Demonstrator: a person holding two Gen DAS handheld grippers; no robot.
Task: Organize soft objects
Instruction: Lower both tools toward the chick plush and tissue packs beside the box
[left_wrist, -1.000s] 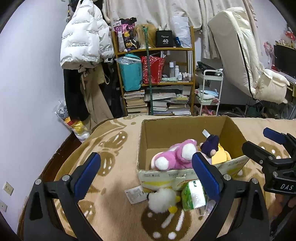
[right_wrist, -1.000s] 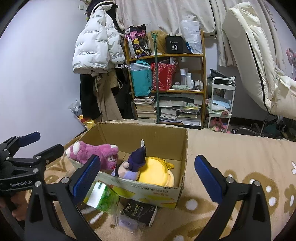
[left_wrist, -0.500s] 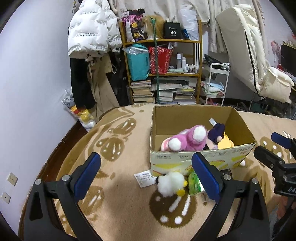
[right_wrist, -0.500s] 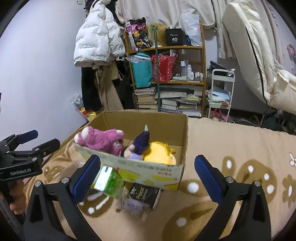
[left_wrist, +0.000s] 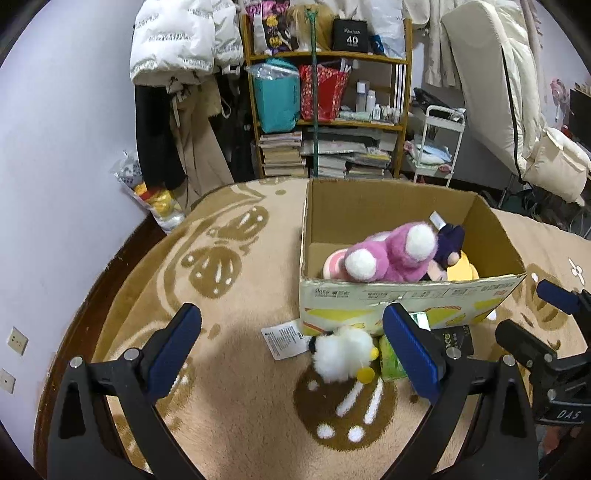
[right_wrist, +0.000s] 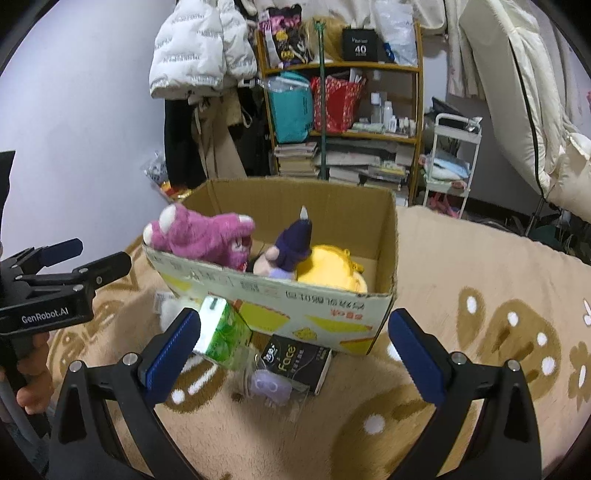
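You've pulled both grippers back and up, left gripper (left_wrist: 291, 347) and right gripper (right_wrist: 293, 347) jaws wide and empty, pink plush (left_wrist: 388, 254) sits in the cardboard box (left_wrist: 406, 295), white plush (left_wrist: 343, 354) waits on the carpet (left_wrist: 229, 295) outside.

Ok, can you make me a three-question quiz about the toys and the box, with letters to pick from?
1. Where is the fluffy white toy?
A in the box
B on the blanket, in front of the box
C on the shelf

2. What colour is the biggest plush in the cardboard box?
A pink
B blue
C grey

3. How is the left claw?
A shut on a toy
B open, holding nothing
C shut, holding nothing

Answers: 1 B, it lies outside the box front. 2 A, pink with white paws. 3 B, its fingers are wide apart.
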